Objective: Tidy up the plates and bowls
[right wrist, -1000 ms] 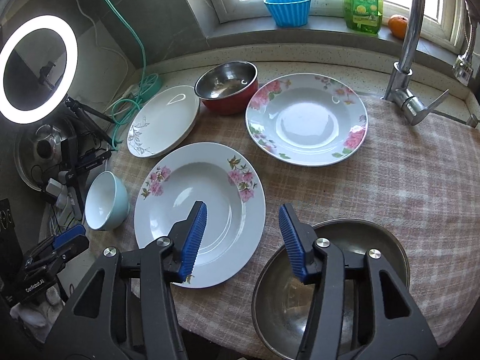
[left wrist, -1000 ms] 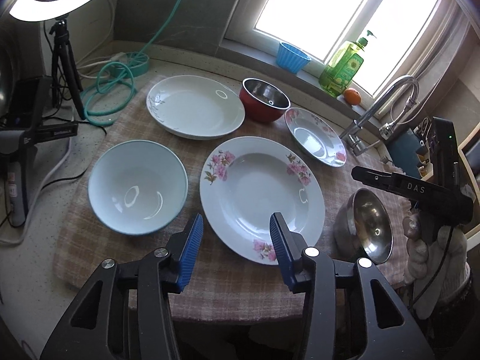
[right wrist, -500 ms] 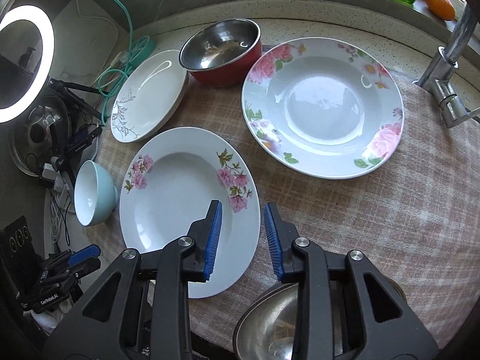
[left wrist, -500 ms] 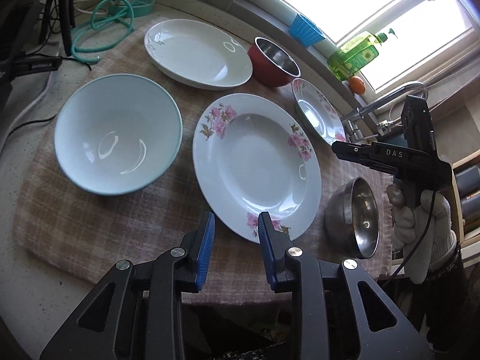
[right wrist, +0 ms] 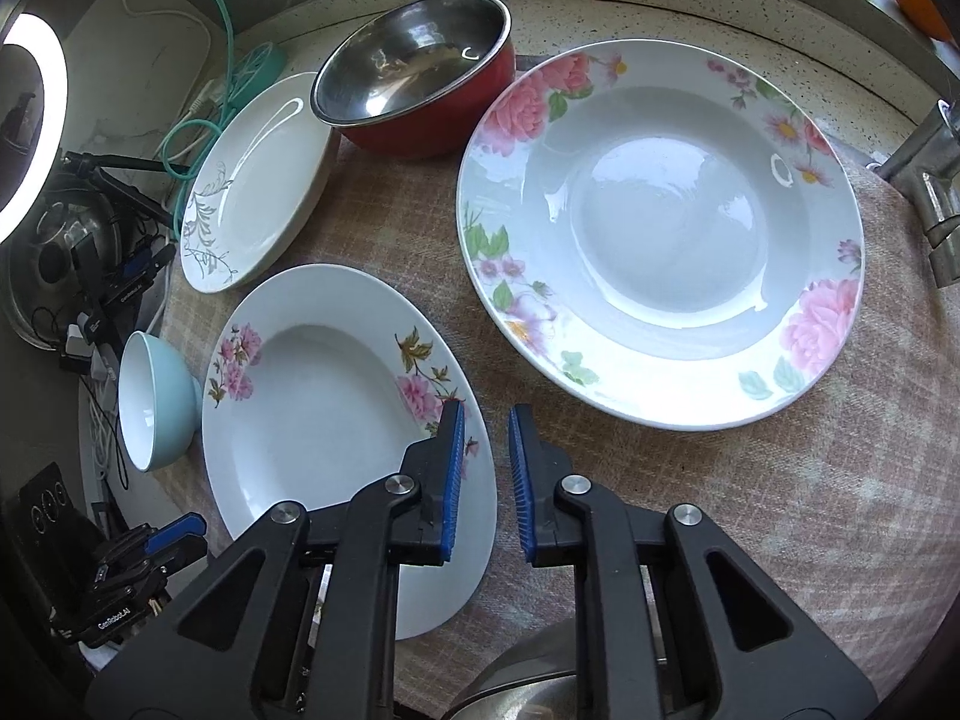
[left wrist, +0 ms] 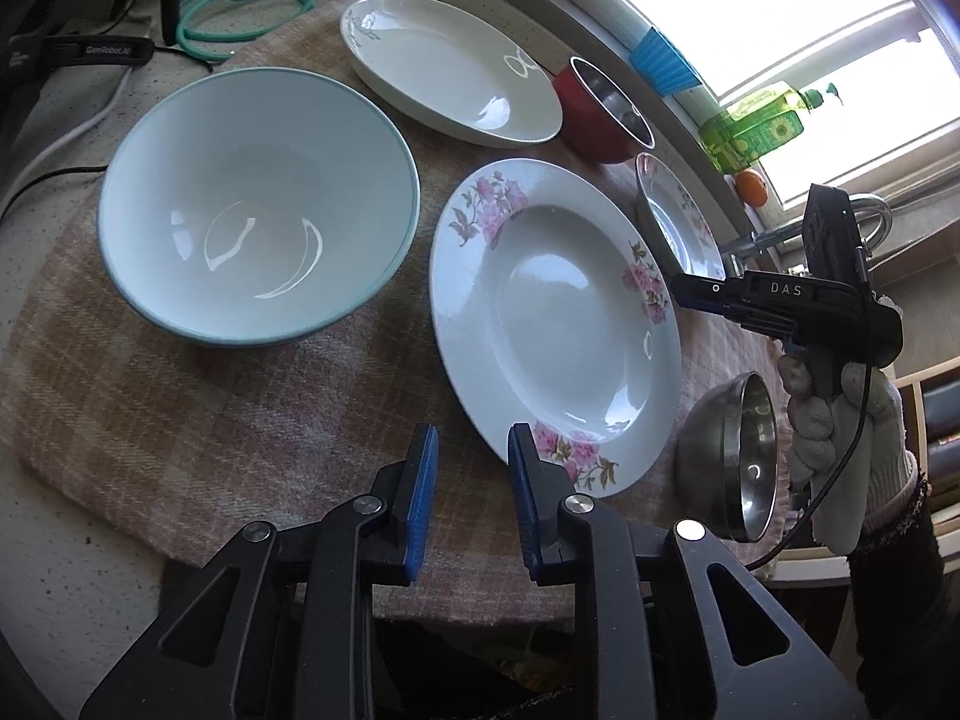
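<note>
Plates and bowls lie spread over a checked cloth (left wrist: 210, 420) on the surface by the window, none stacked yet. Nearest both tools is the pink-flowered plate (left wrist: 558, 330); beyond it sit a larger rose-patterned plate (right wrist: 660, 228), a white plate with a grey sprig (right wrist: 258, 186), a red bowl with a steel lining (right wrist: 414, 78), a pale blue bowl (left wrist: 258, 204) and a steel bowl (left wrist: 732, 456) at the cloth's near right corner.

The left gripper (left wrist: 468, 480) hangs over bare cloth with the flowered plate's near rim just to its right, its right-hand pad almost at that rim. Its jaws have just been closing and now stand a narrow gap apart with nothing between them. The right gripper (right wrist: 486, 474), held in a gloved hand (left wrist: 840, 420), points steeply down at the opposite edge of the same plate: its left-hand pad overlaps the rim, while the other sits over cloth. Its jaws have also just been closing to a slim gap, and I cannot tell whether the rim is actually between them or merely below.

So the plate lies between the two tools, each at one edge. My guess is that the right one is closer to a grip, needing only to settle onto the rim, whereas the left would have to shift sideways.
</note>
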The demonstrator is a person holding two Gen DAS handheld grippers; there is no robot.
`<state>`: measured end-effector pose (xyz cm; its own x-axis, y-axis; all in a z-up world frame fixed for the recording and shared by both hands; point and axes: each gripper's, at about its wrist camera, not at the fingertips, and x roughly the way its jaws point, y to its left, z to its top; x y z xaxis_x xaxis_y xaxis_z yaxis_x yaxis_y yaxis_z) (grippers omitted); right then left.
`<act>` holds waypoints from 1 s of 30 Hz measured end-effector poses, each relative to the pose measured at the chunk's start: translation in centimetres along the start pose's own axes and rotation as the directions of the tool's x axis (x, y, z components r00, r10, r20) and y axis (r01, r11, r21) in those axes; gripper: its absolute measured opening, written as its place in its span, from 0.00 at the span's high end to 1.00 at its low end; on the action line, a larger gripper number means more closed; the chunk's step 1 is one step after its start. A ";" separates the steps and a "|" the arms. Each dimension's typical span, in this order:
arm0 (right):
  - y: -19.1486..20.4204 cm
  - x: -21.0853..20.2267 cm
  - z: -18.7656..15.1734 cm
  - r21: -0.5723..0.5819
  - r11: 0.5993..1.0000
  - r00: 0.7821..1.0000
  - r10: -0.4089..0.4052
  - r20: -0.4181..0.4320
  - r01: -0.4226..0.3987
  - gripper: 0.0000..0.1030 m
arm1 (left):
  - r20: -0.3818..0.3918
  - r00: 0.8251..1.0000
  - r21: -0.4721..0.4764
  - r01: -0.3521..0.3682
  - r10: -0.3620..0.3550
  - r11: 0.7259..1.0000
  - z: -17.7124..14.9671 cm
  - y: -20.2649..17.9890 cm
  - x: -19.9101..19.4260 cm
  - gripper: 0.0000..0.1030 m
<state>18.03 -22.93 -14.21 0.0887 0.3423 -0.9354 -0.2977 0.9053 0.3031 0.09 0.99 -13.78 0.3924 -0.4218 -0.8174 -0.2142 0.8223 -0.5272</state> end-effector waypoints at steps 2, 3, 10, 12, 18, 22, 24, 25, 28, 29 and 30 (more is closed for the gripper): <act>0.2 0.2 0.2 -0.004 1.000 1.000 0.004 -0.002 -0.004 0.86 | -0.001 1.000 -0.009 0.005 -0.005 1.000 0.1 0.2 0.2 0.80; 0.2 0.2 0.3 -0.007 1.000 1.000 0.005 -0.004 -0.005 0.86 | 0.000 1.000 -0.010 0.004 -0.004 1.000 0.1 0.2 0.2 0.80; 0.5 1.0 0.7 -0.014 1.000 1.000 0.012 -0.021 -0.012 0.86 | 0.000 1.000 -0.019 -0.005 0.005 1.000 0.4 0.1 1.0 0.80; 0.4 1.1 0.8 -0.009 1.000 0.999 0.025 -0.023 -0.026 0.86 | -0.001 1.000 -0.022 -0.005 0.005 1.000 0.4 0.1 1.3 0.80; 0.7 1.4 1.2 -0.014 0.999 0.999 0.038 -0.031 -0.038 0.86 | -0.007 1.000 -0.032 -0.003 0.002 0.999 0.5 0.1 1.8 0.84; 0.6 1.5 1.3 -0.009 0.999 0.998 0.047 -0.034 -0.048 0.86 | -0.006 1.000 -0.030 -0.002 0.002 1.000 0.6 0.1 1.9 0.85; 0.5 1.5 1.3 -0.009 0.999 0.998 0.050 -0.034 -0.050 0.86 | -0.006 1.000 -0.030 -0.001 0.001 1.000 0.7 0.0 2.0 0.86; 0.5 1.5 1.3 -0.010 0.999 0.998 0.050 -0.035 -0.051 0.86 | -0.005 1.000 -0.030 -0.003 0.003 1.000 0.8 0.0 2.1 0.86; 0.5 1.4 1.2 -0.017 0.999 0.998 0.045 -0.035 -0.045 0.86 | -0.006 1.000 -0.027 -0.004 0.004 1.000 0.9 -0.1 2.3 0.86; 0.5 1.4 1.2 -0.021 0.999 0.998 0.042 -0.036 -0.043 0.86 | -0.006 1.000 -0.022 -0.008 0.008 1.000 0.9 -0.1 2.2 0.86; 0.5 1.4 1.2 -0.023 0.999 0.998 0.040 -0.038 -0.041 0.86 | -0.006 1.000 -0.017 -0.011 0.010 1.000 0.9 -0.2 2.2 0.86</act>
<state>19.14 -21.66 -15.13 0.0406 0.3689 -0.9286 -0.3230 0.8843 0.3372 1.82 0.29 -15.27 0.3846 -0.4156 -0.8243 -0.2335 0.8201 -0.5224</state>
